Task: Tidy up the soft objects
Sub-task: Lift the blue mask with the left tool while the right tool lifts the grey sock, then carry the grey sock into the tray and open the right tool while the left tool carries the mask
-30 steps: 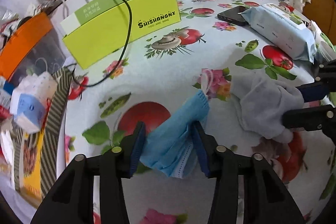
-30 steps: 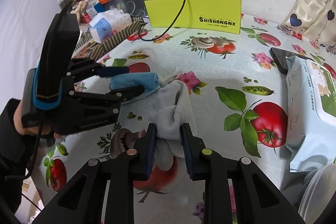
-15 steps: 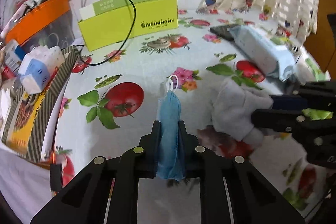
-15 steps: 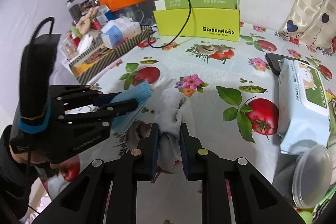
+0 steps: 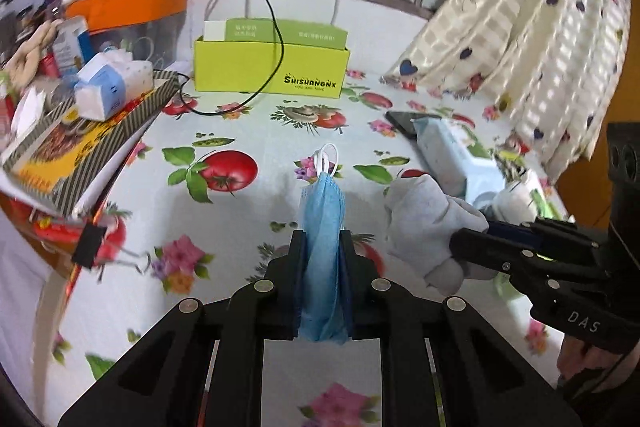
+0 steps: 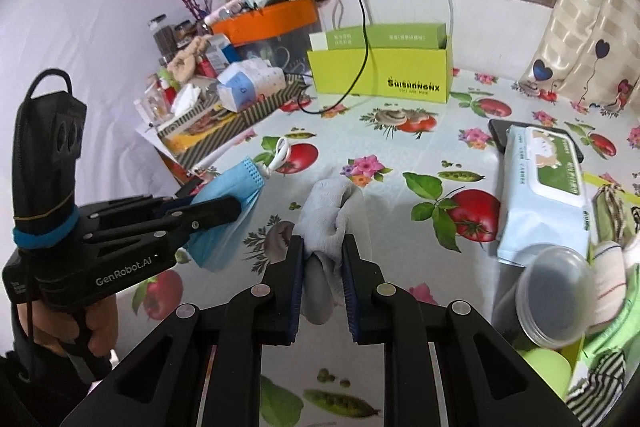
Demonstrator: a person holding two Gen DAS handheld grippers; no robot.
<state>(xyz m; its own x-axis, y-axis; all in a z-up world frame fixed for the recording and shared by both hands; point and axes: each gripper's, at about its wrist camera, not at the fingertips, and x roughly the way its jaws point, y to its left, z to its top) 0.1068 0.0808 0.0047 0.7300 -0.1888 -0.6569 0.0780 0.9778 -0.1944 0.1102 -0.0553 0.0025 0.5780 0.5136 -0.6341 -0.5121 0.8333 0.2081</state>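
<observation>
My left gripper (image 5: 322, 239) is shut on a blue face mask (image 5: 323, 227) with white ear loops and holds it above the flowered tablecloth. The mask also shows in the right wrist view (image 6: 228, 207), with the left gripper (image 6: 236, 205) at the left. My right gripper (image 6: 322, 247) is shut on a light grey sock (image 6: 328, 215) and holds it above the table. In the left wrist view the sock (image 5: 424, 223) hangs from the right gripper (image 5: 460, 247) just right of the mask.
A lime-green open box (image 5: 272, 67) with a black cable stands at the back. A wet-wipes pack (image 6: 544, 187) and a phone (image 5: 404, 121) lie to the right. A striped box (image 5: 88, 139), tissue packs and an orange bin (image 6: 268, 23) crowd the left. A plastic lidded cup (image 6: 554, 303) and socks sit near right.
Both grippers have risen from the table, lifting the mask and the sock. The left gripper closed on the mask, which now hangs pinched upright.
</observation>
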